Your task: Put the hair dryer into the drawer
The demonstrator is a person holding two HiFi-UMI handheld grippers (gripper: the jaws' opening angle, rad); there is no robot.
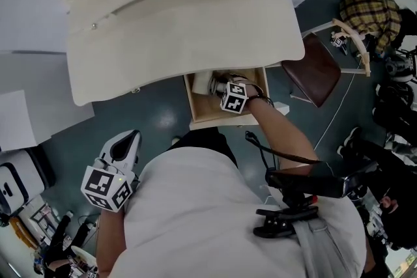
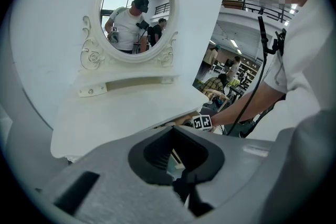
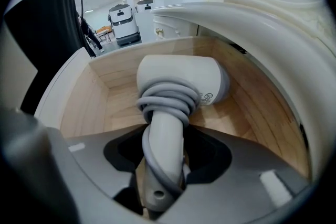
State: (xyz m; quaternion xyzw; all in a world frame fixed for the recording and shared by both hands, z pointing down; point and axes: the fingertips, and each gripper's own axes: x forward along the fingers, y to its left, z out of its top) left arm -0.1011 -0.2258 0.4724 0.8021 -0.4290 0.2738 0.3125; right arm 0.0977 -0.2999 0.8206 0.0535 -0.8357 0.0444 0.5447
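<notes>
A white hair dryer (image 3: 181,78), its grey cord wound round the handle, lies with its head on the floor of the open wooden drawer (image 3: 92,107). My right gripper (image 3: 163,136) is shut on the handle and points steeply down into the drawer. The head view shows the same gripper (image 1: 219,86) inside the drawer (image 1: 194,111), next to the dryer (image 1: 202,82). My left gripper (image 1: 126,140) hangs low at the left, away from the drawer, with nothing in it and its jaws together. Its own view has the left gripper (image 2: 176,153) aimed toward the dressing table.
The drawer sits under a cream dressing table (image 1: 182,29) with an oval mirror (image 2: 134,13). A brown chair (image 1: 319,68) stands to the right of the drawer. A white machine (image 1: 13,185) is at the far left, and people and gear crowd the right side.
</notes>
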